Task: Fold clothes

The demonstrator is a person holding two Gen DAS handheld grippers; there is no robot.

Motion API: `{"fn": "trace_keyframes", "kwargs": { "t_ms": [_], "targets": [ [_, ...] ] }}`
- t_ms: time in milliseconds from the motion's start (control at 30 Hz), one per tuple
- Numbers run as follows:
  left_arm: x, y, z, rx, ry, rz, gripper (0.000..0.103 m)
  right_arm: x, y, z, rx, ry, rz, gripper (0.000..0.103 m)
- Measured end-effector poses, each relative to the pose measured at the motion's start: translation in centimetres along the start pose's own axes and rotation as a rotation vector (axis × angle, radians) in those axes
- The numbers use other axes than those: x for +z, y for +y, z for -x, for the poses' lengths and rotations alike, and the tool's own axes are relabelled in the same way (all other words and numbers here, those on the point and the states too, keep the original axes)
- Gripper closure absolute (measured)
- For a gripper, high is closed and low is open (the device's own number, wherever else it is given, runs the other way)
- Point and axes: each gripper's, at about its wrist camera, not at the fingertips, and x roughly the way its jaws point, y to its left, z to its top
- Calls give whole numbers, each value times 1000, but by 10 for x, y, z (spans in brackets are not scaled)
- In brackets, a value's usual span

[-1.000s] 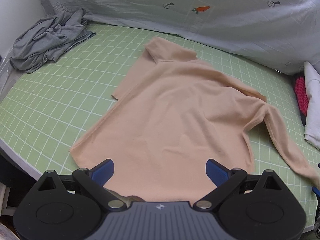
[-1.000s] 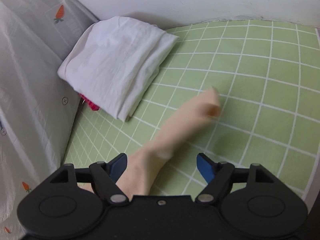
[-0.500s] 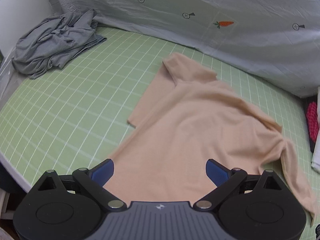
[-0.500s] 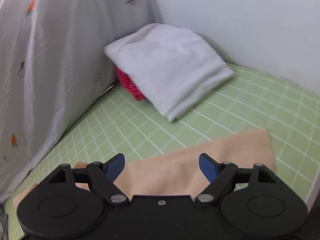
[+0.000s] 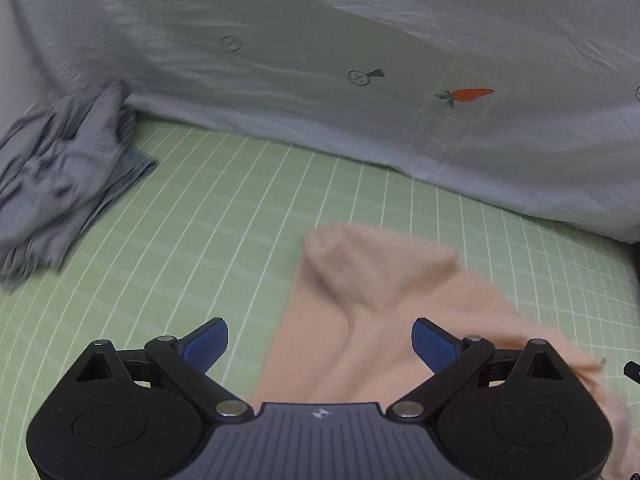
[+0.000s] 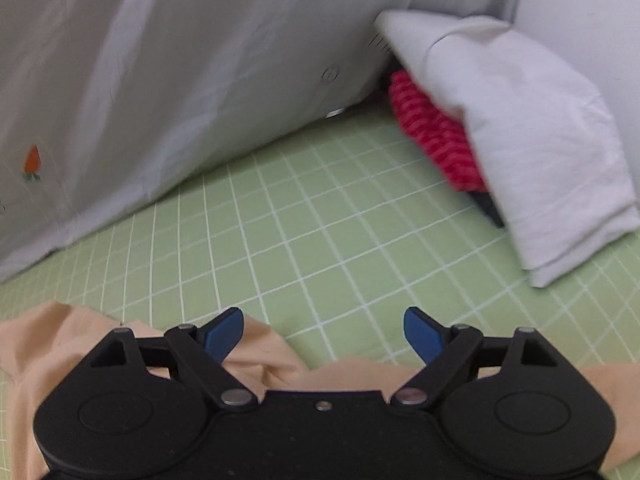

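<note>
A peach long-sleeved top [image 5: 376, 304] lies spread on the green gridded mat [image 5: 224, 208]. In the left wrist view its upper part reaches between my fingers. My left gripper [image 5: 320, 346] is open and empty just above the cloth. In the right wrist view the same peach top [image 6: 276, 360] lies under the gripper body, with a fold near the left fingertip. My right gripper [image 6: 323, 334] is open and empty over the mat [image 6: 328, 220] at the cloth's edge.
A crumpled grey garment [image 5: 60, 184] lies at the far left. A pale sheet with carrot prints [image 5: 360, 60] hangs along the back, also shown in the right wrist view [image 6: 160, 80]. A folded white cloth [image 6: 532, 152] rests on a red striped one [image 6: 436, 132] at the right.
Both grippers moved forward over the peach top toward the back sheet. The right gripper swung left, off the sleeve, toward the shirt body. Both stayed open.
</note>
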Motion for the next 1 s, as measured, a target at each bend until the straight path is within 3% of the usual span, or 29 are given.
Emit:
{"fn": "trace_keyframes", "kwargs": {
  "t_ms": [133,267,533,800,1000],
  "targets": [
    [37,-5,-43,-23,2,-63,5,0,17,-27,10,69,38,20],
    [69,-12,-83,-51,11,-127,5,1,19,-34,52,120,-18,20],
    [76,-38,-129,-117,82,-249,8,-3,24,-37,47,175,77,21],
    [75,-32,-139,-99,103,-217,26,-1,25,-32,80,156,102,25],
    [74,-29,-142,-87,134,-217,35,0,20,-35,76,173,128,38]
  ]
}}
